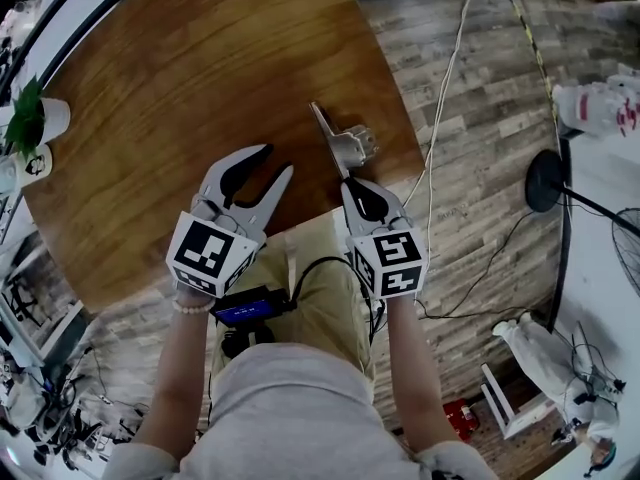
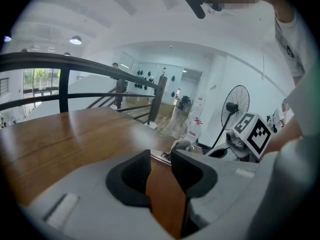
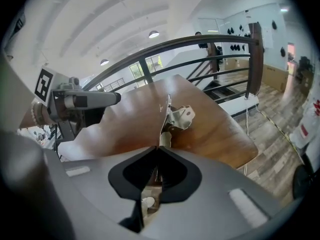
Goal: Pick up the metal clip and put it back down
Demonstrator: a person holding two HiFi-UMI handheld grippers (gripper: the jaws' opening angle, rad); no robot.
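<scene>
The metal clip is found near the curved near edge of the round wooden tabletop, and its lower end is gripped by the right tongs. In the right gripper view the two dark pads are seen clenched together on the clip's thin stem, while the folded bright body of the clip stands out just beyond the tips, with a narrow strip pointed upward over the wood. Whether the clip is resting on the tabletop or is held just clear of it cannot be told. The left tongs are held beside the right ones, over the same edge of the tabletop, and are released: the jaws stand apart, and only bare wood is seen in the gap between them in the left gripper view, with the clip lying a little beyond the tips and to their right. A potted plant in a white pot is placed at the far left rim of the tabletop, well apart from the clip. On the plank floor to the right, a pale cable is trailed past the tabletop and the round base of a standing fan is seen.
</scene>
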